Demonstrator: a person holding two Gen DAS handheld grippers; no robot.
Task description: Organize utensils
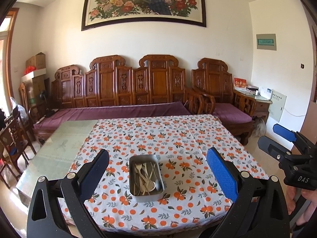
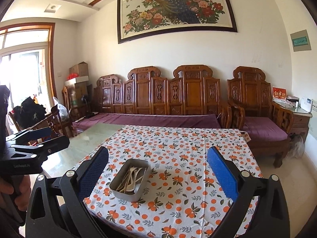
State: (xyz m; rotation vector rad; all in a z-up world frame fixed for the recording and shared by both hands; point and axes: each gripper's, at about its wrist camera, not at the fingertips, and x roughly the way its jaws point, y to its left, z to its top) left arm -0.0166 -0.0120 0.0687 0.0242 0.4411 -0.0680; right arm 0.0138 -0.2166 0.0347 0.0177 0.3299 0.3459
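Note:
A grey metal tray (image 1: 132, 178) (image 2: 116, 184) sits on the orange-patterned tablecloth (image 1: 178, 138) (image 2: 178, 158). Inside it lie several pale utensils (image 1: 143, 176) (image 2: 130, 177), forks and sticks among them, plus a metal spoon (image 1: 158, 184). My left gripper (image 1: 157, 170) hovers open above the near table edge, the tray between its blue pads and farther out. My right gripper (image 2: 157, 170) is open too, with the tray slightly left of its centre. Each gripper shows in the other's view: the right one (image 1: 277, 138) at the right edge, the left one (image 2: 43, 138) at the left edge.
The cloth covers the right part of a glass-topped table (image 1: 65, 138) (image 2: 87, 140). A carved wooden sofa with purple cushions (image 1: 122, 111) (image 2: 158, 119) stands behind it. Wooden chairs (image 1: 13, 136) are at the left. A hand (image 2: 8, 188) holds the left gripper's handle.

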